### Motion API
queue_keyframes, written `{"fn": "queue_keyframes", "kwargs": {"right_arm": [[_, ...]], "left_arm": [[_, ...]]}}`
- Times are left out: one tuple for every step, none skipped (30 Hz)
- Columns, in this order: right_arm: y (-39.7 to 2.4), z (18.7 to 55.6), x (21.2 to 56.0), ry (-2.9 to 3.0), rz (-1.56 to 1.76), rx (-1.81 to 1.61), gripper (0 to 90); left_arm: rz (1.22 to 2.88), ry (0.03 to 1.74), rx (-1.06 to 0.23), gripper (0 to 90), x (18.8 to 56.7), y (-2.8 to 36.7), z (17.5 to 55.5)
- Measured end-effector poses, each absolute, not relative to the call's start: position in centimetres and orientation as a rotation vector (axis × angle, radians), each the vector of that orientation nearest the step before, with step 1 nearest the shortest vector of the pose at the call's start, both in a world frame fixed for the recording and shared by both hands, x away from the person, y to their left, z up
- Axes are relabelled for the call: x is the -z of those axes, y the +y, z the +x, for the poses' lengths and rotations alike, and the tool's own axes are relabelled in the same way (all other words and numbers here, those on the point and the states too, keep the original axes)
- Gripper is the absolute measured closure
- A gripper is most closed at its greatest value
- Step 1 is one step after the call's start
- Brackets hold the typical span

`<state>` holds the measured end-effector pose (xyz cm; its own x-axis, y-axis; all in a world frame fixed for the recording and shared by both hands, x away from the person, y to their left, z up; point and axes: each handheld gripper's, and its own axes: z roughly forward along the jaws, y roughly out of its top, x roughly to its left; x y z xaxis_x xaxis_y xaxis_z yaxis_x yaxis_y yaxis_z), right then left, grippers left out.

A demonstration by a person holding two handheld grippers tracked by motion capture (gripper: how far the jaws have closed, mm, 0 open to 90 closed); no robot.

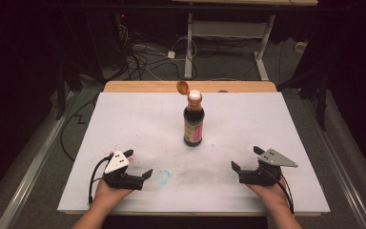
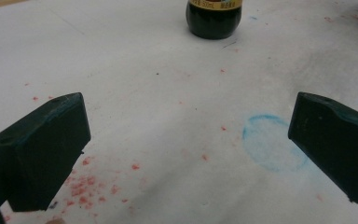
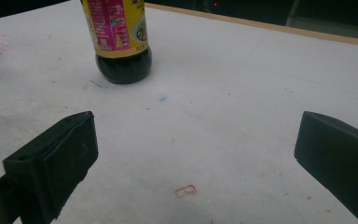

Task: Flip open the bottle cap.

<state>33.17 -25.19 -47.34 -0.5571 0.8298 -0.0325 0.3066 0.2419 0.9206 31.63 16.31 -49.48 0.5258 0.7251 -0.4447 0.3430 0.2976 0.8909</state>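
Note:
A dark sauce bottle (image 1: 193,119) with a yellow and pink label stands upright near the middle of the white table top (image 1: 248,114). Its orange flip cap (image 1: 183,87) is hinged back from the neck. The left gripper view catches the bottle's base (image 2: 213,17); the right gripper view shows its lower body (image 3: 120,39). My left gripper (image 1: 138,163) rests open at the front left. My right gripper (image 1: 246,158) rests open at the front right. Both are well short of the bottle, and nothing lies between either pair of jaws.
A faint blue ring (image 1: 162,176) is drawn on the table beside the left gripper, and the ring (image 2: 272,142) lies by its right jaw. Red specks (image 2: 86,186) dot the surface. A table frame (image 1: 228,33) and cables (image 1: 138,57) stand on the floor behind.

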Motion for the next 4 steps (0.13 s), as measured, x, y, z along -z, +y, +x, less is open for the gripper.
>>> {"fn": "queue_keyframes", "kwargs": {"right_arm": [[-25.21, 33.17, 47.37, 1.991, 1.030, -1.295, 0.4], [-25.23, 33.17, 47.40, 1.992, 1.031, -1.297, 0.3], [-25.23, 33.16, 47.41, 1.993, 1.033, -1.296, 0.3], [-25.23, 33.15, 47.41, 1.992, 1.033, -1.296, 0.3]], "left_arm": [[1.299, 1.054, -0.326, 0.0, 49.46, 16.35, 31.65], [1.295, 1.059, -0.323, 0.0, 49.45, 16.38, 31.68], [1.292, 1.061, -0.322, 0.0, 49.44, 16.41, 31.71], [1.292, 1.059, -0.322, 0.0, 49.43, 16.43, 31.69]]}}
